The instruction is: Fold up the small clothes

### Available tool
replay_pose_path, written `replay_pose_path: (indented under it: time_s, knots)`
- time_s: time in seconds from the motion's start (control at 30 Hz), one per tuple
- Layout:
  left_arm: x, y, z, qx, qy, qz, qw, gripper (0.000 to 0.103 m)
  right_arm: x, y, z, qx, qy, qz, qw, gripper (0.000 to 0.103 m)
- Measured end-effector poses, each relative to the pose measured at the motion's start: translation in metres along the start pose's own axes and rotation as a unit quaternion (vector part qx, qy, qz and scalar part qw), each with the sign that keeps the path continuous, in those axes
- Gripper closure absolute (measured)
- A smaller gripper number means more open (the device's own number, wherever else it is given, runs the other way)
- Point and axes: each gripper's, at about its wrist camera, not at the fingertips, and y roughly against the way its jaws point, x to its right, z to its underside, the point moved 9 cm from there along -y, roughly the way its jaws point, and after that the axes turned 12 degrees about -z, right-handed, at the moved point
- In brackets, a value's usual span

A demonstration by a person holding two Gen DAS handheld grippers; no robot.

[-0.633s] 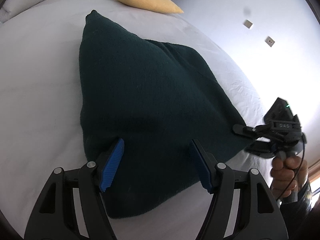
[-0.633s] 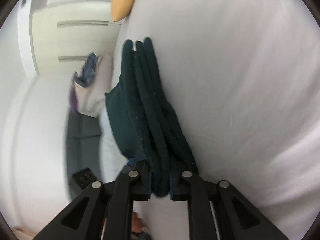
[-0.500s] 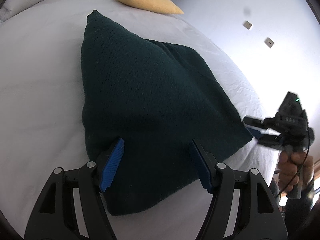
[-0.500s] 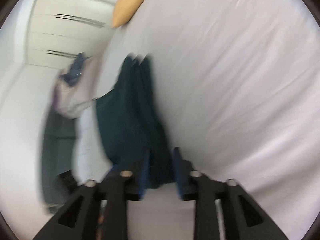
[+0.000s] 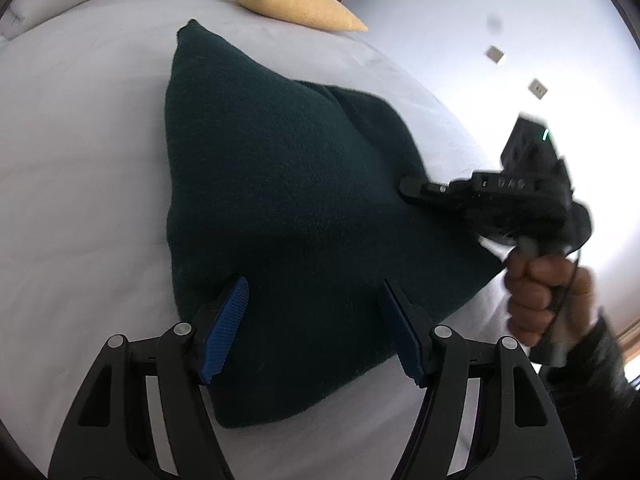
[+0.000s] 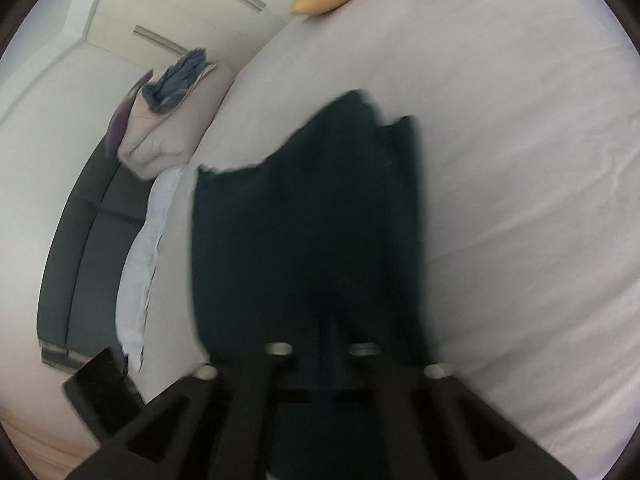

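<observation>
A folded dark green knitted garment (image 5: pixel 288 208) lies flat on the white bed. My left gripper (image 5: pixel 314 328) hangs open just above its near end, blue pads (image 5: pixel 226 324) spread wide and empty. My right gripper (image 5: pixel 408 190) reaches in from the right, over the garment's right side. In the right wrist view the garment (image 6: pixel 304 232) fills the middle and the picture is blurred. My right gripper (image 6: pixel 324 350) there has its fingers close together over the cloth; whether they pinch it cannot be told.
A yellow pillow (image 5: pixel 292 4) lies at the bed's far end. The white sheet (image 5: pixel 80 140) spreads around the garment. A grey sofa (image 6: pixel 92 240) with piled bedding (image 6: pixel 172 112) stands beside the bed. A wall with sockets (image 5: pixel 536 88) is to the right.
My right gripper let the garment's right edge go, drew back, then moved in and up over the garment's right side. The garment now lies flatter. My left gripper stayed open in place.
</observation>
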Motion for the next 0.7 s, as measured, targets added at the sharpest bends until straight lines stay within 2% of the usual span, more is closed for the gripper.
replay_pose_path:
  time_s: [0.07, 0.2, 0.27, 0.33, 0.43, 0.5, 0.57, 0.67, 0.7]
  knots:
    - [-0.007, 0.011, -0.004, -0.001, 0.030, 0.013, 0.9995, 0.037, 0.007, 0.016, 0.003, 0.022, -0.017, -0.023, 0.999, 0.103]
    - [-0.023, 0.037, -0.034, 0.029, 0.039, -0.002, 0.9988, 0.037, 0.006, 0.047, 0.004, 0.045, 0.003, 0.007, 0.999, 0.103]
    - [-0.026, 0.037, -0.055, 0.043, 0.028, -0.019, 0.9985, 0.037, -0.011, 0.051, -0.003, 0.057, 0.023, 0.027, 0.998, 0.096]
    - [-0.030, 0.030, -0.074, 0.048, 0.016, -0.039, 0.9979, 0.037, -0.034, 0.052, -0.014, 0.059, 0.049, 0.015, 0.997, 0.089]
    - [-0.037, 0.012, -0.096, 0.050, 0.017, -0.055, 0.9971, 0.037, -0.060, 0.033, -0.032, 0.048, 0.069, -0.016, 0.996, 0.083]
    - [-0.043, -0.003, -0.107, 0.047, 0.012, -0.072, 0.9963, 0.037, -0.065, 0.017, -0.040, 0.036, 0.075, -0.018, 0.996, 0.081]
    - [-0.049, -0.022, -0.109, 0.024, 0.004, -0.089, 0.9957, 0.037, -0.061, -0.006, -0.049, 0.020, 0.063, -0.035, 0.997, 0.081]
    - [-0.054, -0.049, -0.102, 0.012, -0.018, -0.126, 0.9918, 0.037, -0.028, -0.023, -0.053, 0.008, 0.037, 0.007, 0.999, 0.081]
    - [-0.052, -0.053, -0.103, 0.013, -0.018, -0.127, 0.9917, 0.037, -0.016, -0.026, -0.053, 0.005, 0.026, 0.015, 1.000, 0.087]
